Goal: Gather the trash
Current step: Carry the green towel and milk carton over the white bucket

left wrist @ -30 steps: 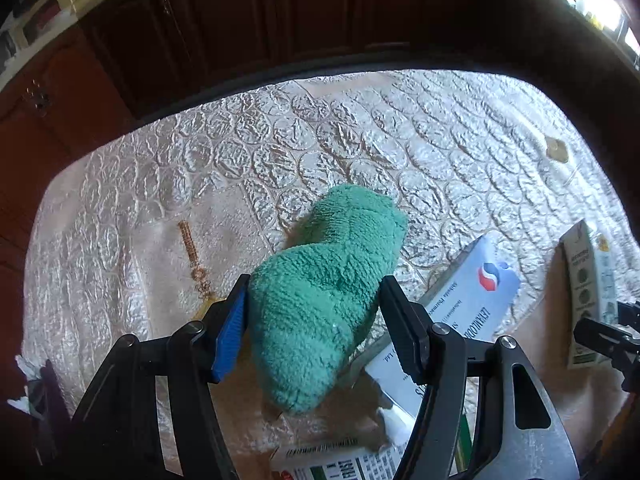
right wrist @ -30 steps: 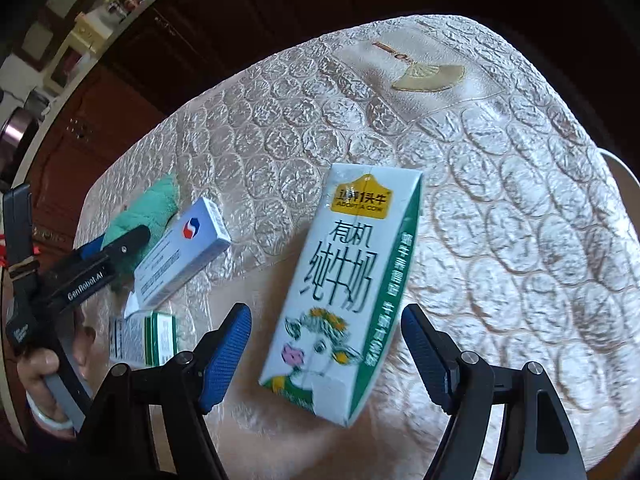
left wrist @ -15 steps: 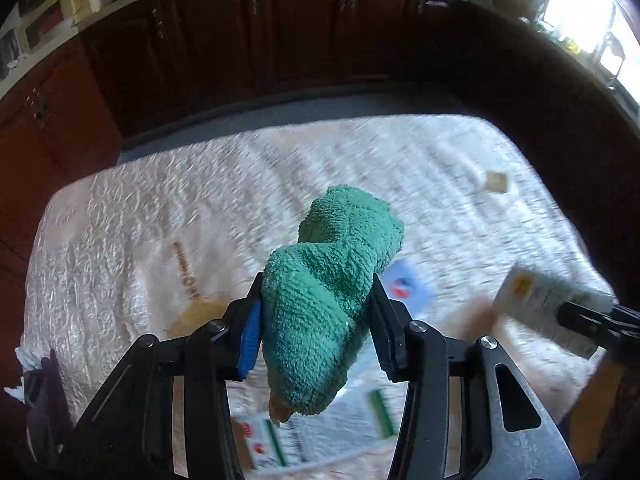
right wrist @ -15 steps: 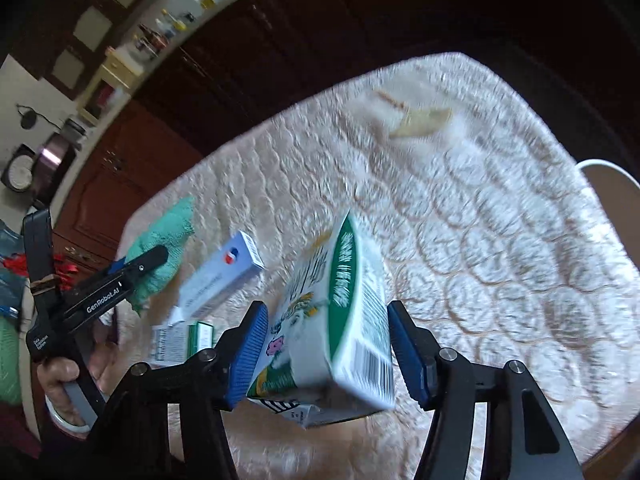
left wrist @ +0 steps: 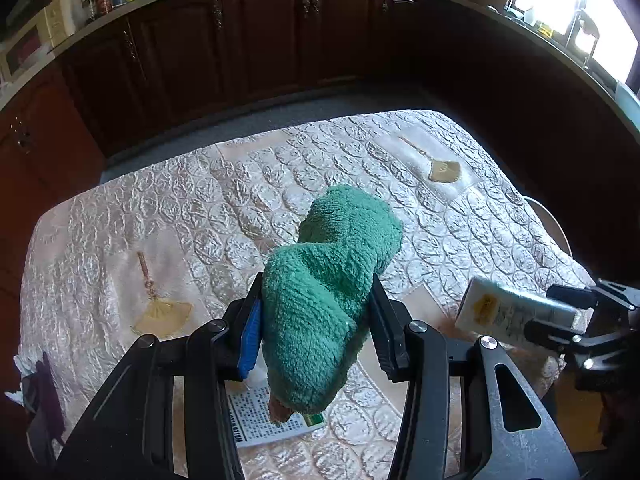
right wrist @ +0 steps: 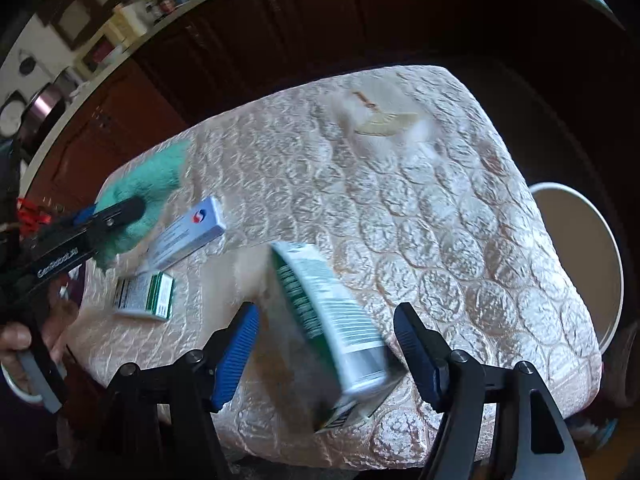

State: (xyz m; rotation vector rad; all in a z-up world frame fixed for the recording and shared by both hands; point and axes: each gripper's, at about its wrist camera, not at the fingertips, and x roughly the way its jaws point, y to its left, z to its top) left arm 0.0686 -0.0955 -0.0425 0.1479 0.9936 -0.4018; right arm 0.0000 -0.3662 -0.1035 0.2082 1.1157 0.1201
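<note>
A fluffy teal-green terry cloth (left wrist: 328, 292) is clamped between the left tongs (left wrist: 316, 320), bunched up and held clear above the tabletop covered in a shiny cream quilted cloth (left wrist: 200, 208); a bit of it droops below the pads. Over on the other side, a white-and-green milk carton (right wrist: 332, 320) sits tilted between the right tongs (right wrist: 324, 344), which are opening, and a gap can be seen on both sides, so the pads aren't pressing on it; the carton is blurred. Two more bits are left lying on the tabletop, just beside each other: a long pale blue-and-white box with a red-blue logo (right wrist: 188, 236) and a small flat green-and-white box (right wrist: 146, 294). A round white bin rim (right wrist: 592, 260) is seen past the tabletop's right edge.
</note>
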